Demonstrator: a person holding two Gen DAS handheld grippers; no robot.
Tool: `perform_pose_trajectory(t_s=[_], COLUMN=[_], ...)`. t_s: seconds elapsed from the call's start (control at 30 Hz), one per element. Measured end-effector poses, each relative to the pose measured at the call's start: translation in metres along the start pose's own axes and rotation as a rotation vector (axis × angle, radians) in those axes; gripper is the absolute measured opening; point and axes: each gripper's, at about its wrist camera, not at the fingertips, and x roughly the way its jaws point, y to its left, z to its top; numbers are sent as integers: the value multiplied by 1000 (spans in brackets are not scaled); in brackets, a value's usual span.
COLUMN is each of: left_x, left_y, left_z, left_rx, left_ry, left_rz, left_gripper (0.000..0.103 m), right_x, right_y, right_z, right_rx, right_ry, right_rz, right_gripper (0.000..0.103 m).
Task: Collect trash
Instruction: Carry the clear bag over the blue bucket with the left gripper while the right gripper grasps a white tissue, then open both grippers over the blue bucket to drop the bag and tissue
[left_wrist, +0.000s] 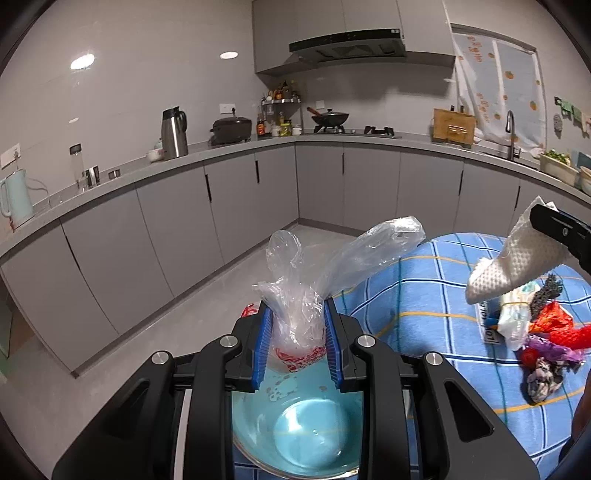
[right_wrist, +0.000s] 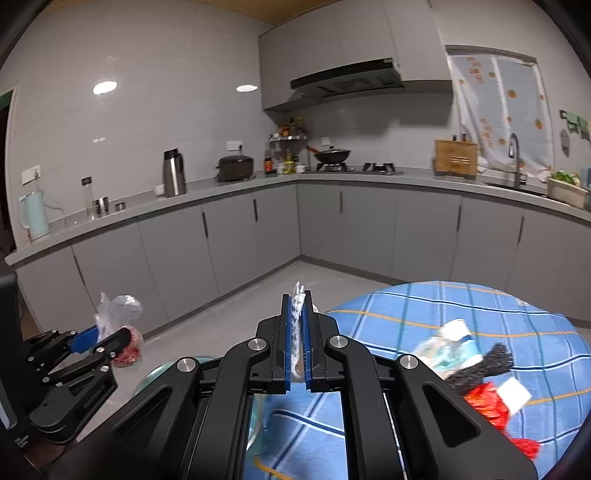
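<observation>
Room: grey kitchen, an L-shaped counter (left_wrist: 229, 155) with cabinets below, a range hood (left_wrist: 347, 46) above a wok (left_wrist: 330, 118) on the stove, and a curtained window (left_wrist: 498, 85) over the sink tap (left_wrist: 510, 134).
Surface: a round table is covered by a blue checked cloth (left_wrist: 417, 295), seen at lower right in both views.
Left tongs: the left gripper (left_wrist: 298, 332) is closed narrowly on a crumpled clear plastic bag (left_wrist: 306, 280), red print showing at the bag's lower end; the bag is held above a blue bowl (left_wrist: 306, 424).
Right tongs: the right gripper (right_wrist: 296, 339) is clamped nearly shut on a white textured paper towel (left_wrist: 517, 258), held in the air above the table.
Trash left on table: a pile of wrappers (left_wrist: 539, 325), red, purple, white and dark, lies on the cloth near its right edge, below the towel.
</observation>
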Motion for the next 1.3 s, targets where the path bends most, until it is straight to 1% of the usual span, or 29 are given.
perform_pose_trajectory(t_s=[0.3,0.57,0.87,1.3], left_x=[28,40,50,64], left_y=[14,23,25,30], left_z=[-12,-18,-25,-27], left_rx=[-35,-52,-63,-74], left_ry=[63,93,123,148], left_rz=[13,16,15,-6], left_gripper=[27,27,28,29], right_x=[31,55,76,90], right_y=[29,49,61,59], right_z=[-16,-30,-46,-63], right_rx=[-9,-19,-29,-28], right_ry=[57,112,168,215], right_rz=[79,139,172,196], right_gripper=[6,6,6,6])
